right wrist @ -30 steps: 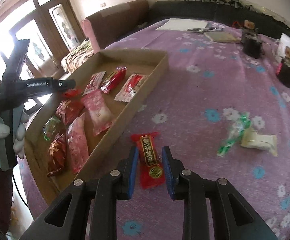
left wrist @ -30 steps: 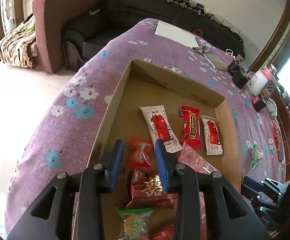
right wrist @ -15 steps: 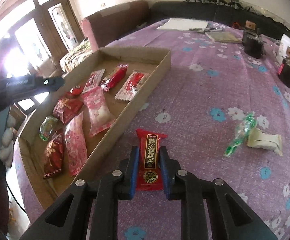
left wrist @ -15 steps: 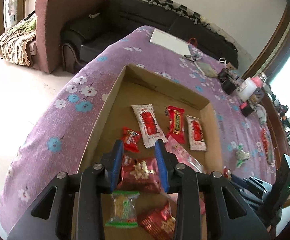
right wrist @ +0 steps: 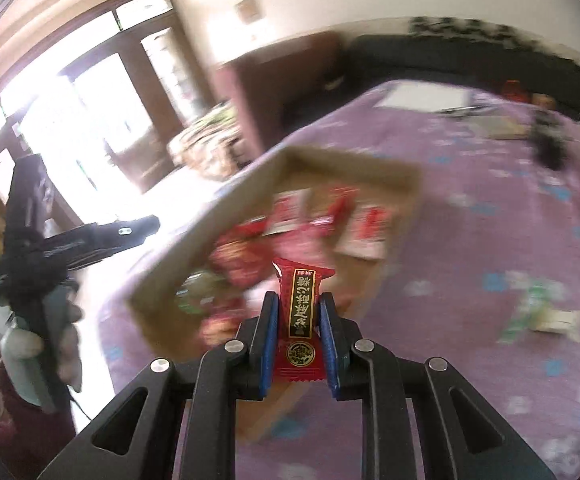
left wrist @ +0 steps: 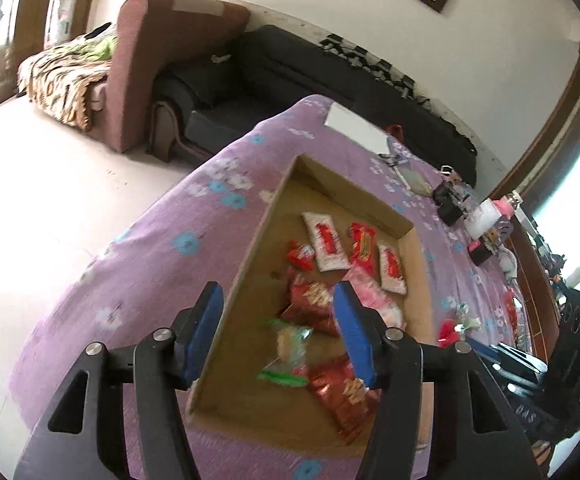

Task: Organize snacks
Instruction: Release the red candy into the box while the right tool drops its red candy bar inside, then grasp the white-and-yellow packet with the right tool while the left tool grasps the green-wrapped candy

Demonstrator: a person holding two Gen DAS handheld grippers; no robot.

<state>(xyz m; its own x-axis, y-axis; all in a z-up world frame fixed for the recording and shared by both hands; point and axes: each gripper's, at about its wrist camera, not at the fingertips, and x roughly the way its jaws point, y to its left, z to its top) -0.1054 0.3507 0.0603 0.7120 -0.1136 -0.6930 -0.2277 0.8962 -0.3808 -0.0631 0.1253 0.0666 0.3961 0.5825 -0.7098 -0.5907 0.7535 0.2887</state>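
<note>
- Since a second ago the right gripper has lifted the red snack bar off the purple floral table; then the bar lay flat between its fingers, now it is pinched upright between the blue pads, clear of the cloth.
- Left gripper has pulled back from the small red candy it hovered at earlier; its jaws are opening, nothing between them, held above the near left corner of the cardboard tray.
- Tray contents, left wrist view: three flat packets in a row at the far end – white-and-red, red, white-and-red; the small red candy beside them; a pink packet; a red foil bag mid-tray; a green-trimmed clear packet and another red foil bag at the near end.
- Far half of tray floor behind the row is bare cardboard; a bare strip also runs along the left wall.
- Right wrist view is motion-blurred; the held bar hangs in front of the tray's near right corner.
- Outside the tray, on the cloth to the right: a green-and-white wrapper beside a pale packet.
- Table's left edge drops to open floor.
</note>
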